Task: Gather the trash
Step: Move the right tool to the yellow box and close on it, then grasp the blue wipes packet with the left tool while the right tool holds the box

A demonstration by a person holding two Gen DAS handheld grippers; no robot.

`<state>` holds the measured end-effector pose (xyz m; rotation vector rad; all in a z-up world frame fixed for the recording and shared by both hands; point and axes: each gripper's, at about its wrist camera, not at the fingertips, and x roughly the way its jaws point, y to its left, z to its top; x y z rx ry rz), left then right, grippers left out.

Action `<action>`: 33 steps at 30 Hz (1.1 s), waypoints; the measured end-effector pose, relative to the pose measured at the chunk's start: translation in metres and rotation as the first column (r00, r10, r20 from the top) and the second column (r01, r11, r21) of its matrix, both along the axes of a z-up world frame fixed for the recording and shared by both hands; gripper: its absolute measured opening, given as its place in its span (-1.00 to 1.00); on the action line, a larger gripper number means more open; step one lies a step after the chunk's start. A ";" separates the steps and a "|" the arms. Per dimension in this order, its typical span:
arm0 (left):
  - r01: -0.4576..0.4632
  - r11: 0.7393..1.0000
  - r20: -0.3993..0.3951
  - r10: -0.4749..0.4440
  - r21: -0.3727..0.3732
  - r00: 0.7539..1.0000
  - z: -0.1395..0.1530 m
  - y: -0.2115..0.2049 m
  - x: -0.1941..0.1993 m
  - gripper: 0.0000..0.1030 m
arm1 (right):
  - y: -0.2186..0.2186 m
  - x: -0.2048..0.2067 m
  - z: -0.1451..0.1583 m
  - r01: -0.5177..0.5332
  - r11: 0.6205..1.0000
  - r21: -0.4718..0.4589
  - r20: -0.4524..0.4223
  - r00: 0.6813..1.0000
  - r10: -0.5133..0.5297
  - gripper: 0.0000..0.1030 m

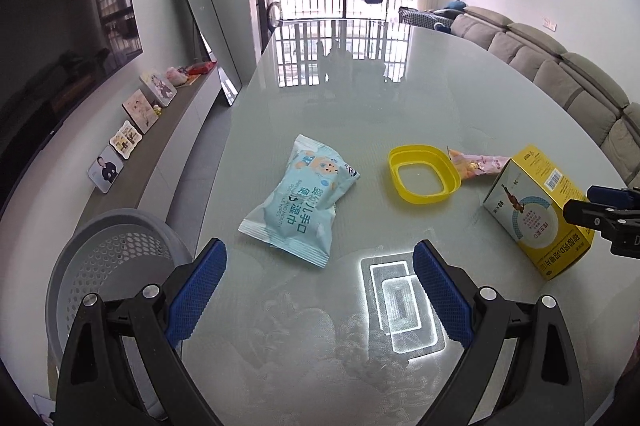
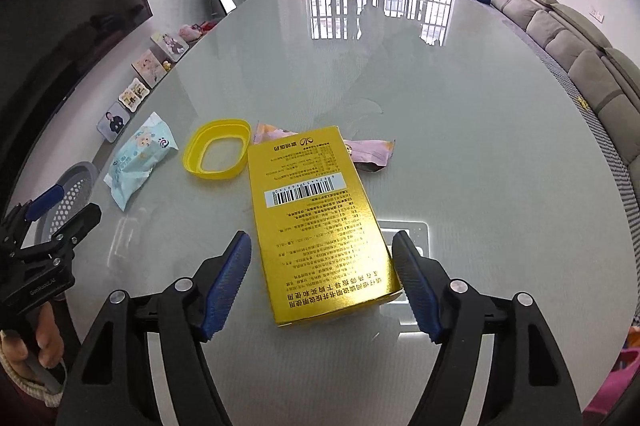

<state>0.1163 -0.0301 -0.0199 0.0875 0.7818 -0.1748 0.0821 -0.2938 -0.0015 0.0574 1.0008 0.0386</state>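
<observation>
Glass table [image 2: 440, 97]: box [image 2: 316, 226] hides wrapper [image 2: 372, 151].

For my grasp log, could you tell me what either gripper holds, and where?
Nothing: left gripper is open over bare table; right gripper straddles the yellow box, pads clear.

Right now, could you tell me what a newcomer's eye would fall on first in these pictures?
The shiny yellow box dominates, lying on the glass table between the fingers of the open right gripper, which do not touch it. Behind it lie a yellow plastic ring and a pink wrapper, with a pale blue wipes packet ahead of the open left gripper.
</observation>
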 end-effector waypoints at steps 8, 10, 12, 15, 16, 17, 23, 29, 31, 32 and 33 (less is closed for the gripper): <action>-0.020 1.000 -0.008 0.020 -0.024 1.000 -0.003 0.014 0.001 0.80 | 0.001 0.022 0.000 -0.075 0.995 -0.071 -0.054 0.996 0.071 0.41; -0.026 0.999 -0.010 0.026 -0.028 1.000 -0.003 0.017 0.001 0.80 | -0.001 0.028 -0.001 -0.096 0.994 -0.054 -0.068 0.993 0.093 0.41; -0.029 0.999 -0.008 0.029 -0.029 1.000 -0.003 0.019 0.001 0.80 | -0.002 0.034 -0.001 -0.122 0.992 -0.040 -0.089 0.989 0.118 0.41; -0.036 0.999 -0.007 0.035 -0.031 0.999 -0.003 0.022 0.001 0.80 | -0.001 0.039 0.000 -0.167 0.986 0.011 -0.121 0.978 0.168 0.41; -0.038 0.999 -0.008 0.038 -0.032 0.999 -0.003 0.023 0.002 0.80 | -0.001 0.040 -0.001 -0.177 0.983 0.040 -0.134 0.974 0.180 0.41; -0.040 0.999 -0.010 0.040 -0.031 0.999 -0.003 0.024 0.003 0.80 | 0.000 0.041 -0.002 -0.179 0.982 0.053 -0.141 0.973 0.185 0.42; -0.043 0.999 -0.016 0.043 -0.032 0.999 -0.005 0.025 0.005 0.80 | 0.006 0.050 -0.016 -0.191 0.981 0.027 -0.189 0.963 0.193 0.41; -0.043 0.999 -0.024 0.042 -0.032 0.999 -0.007 0.023 0.007 0.80 | 0.013 0.062 -0.039 -0.190 0.981 0.022 -0.239 0.952 0.190 0.41; -0.045 0.998 -0.027 0.044 -0.036 0.999 -0.007 0.024 0.009 0.80 | 0.013 0.063 -0.044 -0.172 0.985 0.016 -0.239 0.956 0.171 0.41; -0.047 0.998 -0.030 0.046 -0.038 0.999 -0.008 0.024 0.010 0.80 | 0.013 0.063 -0.045 -0.164 0.986 0.014 -0.232 0.959 0.163 0.41; -0.049 0.998 -0.032 0.047 -0.039 0.998 -0.008 0.024 0.011 0.80 | 0.013 0.063 -0.046 -0.156 0.988 0.010 -0.223 0.963 0.155 0.41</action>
